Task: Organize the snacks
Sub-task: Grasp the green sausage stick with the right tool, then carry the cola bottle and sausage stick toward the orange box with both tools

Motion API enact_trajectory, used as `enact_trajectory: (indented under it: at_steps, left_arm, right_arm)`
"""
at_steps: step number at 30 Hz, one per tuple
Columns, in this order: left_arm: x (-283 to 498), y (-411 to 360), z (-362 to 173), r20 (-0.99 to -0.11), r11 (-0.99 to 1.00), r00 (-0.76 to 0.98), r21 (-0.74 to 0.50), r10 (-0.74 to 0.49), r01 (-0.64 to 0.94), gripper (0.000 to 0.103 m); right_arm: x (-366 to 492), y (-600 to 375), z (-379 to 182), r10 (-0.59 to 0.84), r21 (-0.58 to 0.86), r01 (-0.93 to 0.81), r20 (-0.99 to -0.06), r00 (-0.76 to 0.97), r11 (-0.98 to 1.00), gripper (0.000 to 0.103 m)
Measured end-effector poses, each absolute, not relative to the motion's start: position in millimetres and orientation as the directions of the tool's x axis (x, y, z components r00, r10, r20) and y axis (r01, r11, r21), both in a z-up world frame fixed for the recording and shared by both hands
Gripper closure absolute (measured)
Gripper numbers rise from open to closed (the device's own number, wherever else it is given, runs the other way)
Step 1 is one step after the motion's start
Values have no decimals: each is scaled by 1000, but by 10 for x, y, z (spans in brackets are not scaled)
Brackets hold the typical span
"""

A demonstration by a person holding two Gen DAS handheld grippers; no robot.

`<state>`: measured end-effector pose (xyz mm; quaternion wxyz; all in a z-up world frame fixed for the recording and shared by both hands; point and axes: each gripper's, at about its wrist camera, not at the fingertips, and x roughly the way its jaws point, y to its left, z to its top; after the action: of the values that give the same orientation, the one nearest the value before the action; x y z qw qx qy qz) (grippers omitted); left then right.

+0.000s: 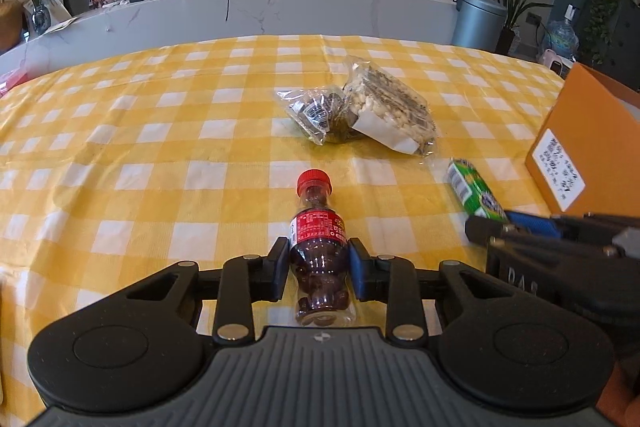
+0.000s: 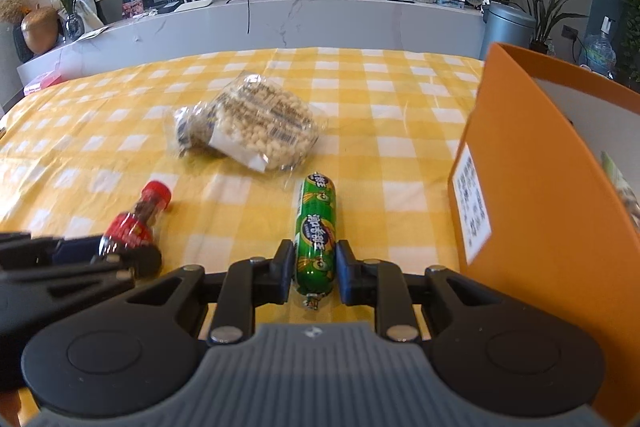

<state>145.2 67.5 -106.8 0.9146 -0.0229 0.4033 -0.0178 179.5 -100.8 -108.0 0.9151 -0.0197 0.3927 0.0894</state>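
Note:
My left gripper (image 1: 319, 259) is shut on a small cola bottle (image 1: 318, 239) with a red cap and red label, which lies on the yellow checked tablecloth (image 1: 160, 155). The bottle also shows in the right wrist view (image 2: 136, 223). My right gripper (image 2: 314, 263) is shut on a green sausage stick (image 2: 315, 235), which lies on the cloth pointing away from me. The stick also shows in the left wrist view (image 1: 474, 193). Two clear snack bags lie farther back: a pale puffed-grain bag (image 2: 266, 125) resting partly on a dark snack bag (image 1: 318, 113).
An open orange cardboard box (image 2: 532, 163) with a white label stands at the right, close to my right gripper. It also shows in the left wrist view (image 1: 580, 143). Beyond the table's far edge are a white TV bench, plants and a grey bin (image 2: 508, 27).

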Motion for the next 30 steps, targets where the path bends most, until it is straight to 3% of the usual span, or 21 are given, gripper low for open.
enact_trajectory:
  at_steps: [11, 23, 30]
  left_arm:
    - [1189, 599, -731, -745, 998, 666, -70, -49, -5, 69]
    - [745, 354, -112, -661, 999, 749, -47, -40, 12, 69]
    - [525, 76, 199, -608, 995, 788, -58, -101, 83, 69]
  right_arm:
    - [1388, -1123, -783, 187, 53, -211, -696, 693, 976, 83]
    - [805, -1425, -215, 257, 119, -234, -601, 757, 965, 83]
    - [432, -1715, 94, 301, 169, -249, -532, 791, 954, 83]
